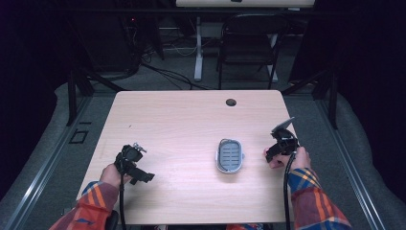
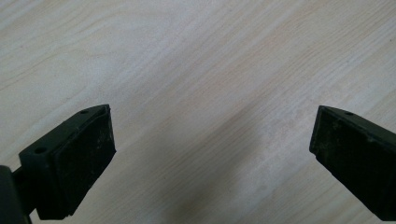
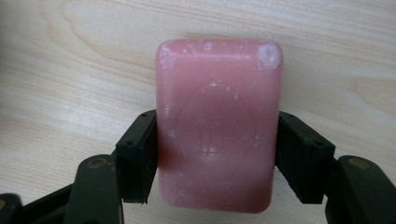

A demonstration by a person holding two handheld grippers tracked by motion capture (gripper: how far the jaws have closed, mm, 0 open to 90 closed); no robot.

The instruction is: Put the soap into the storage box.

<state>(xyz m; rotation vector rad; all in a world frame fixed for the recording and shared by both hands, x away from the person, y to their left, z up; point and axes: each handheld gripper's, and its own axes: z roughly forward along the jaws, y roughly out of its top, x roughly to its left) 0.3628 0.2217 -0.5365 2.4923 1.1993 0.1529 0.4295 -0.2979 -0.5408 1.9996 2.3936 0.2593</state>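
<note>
A pink soap bar (image 3: pixel 217 126) sits between the two black jaws of my right gripper (image 3: pixel 215 140), which press on its long sides just above the wooden table (image 1: pixel 182 120). In the high view my right gripper (image 1: pixel 272 153) is near the table's right edge. Just to its left lies a grey slotted soap dish (image 1: pixel 230 155) with nothing in it. My left gripper (image 1: pixel 142 177) is near the front left of the table. In its own view my left gripper (image 2: pixel 212 126) is open, jaws wide apart over bare wood.
A round cable hole (image 1: pixel 231 102) sits at the table's far edge. A black folding chair (image 1: pixel 249 43) and a desk leg (image 1: pixel 198 48) stand on the floor beyond the table. Dark curtains close in both sides.
</note>
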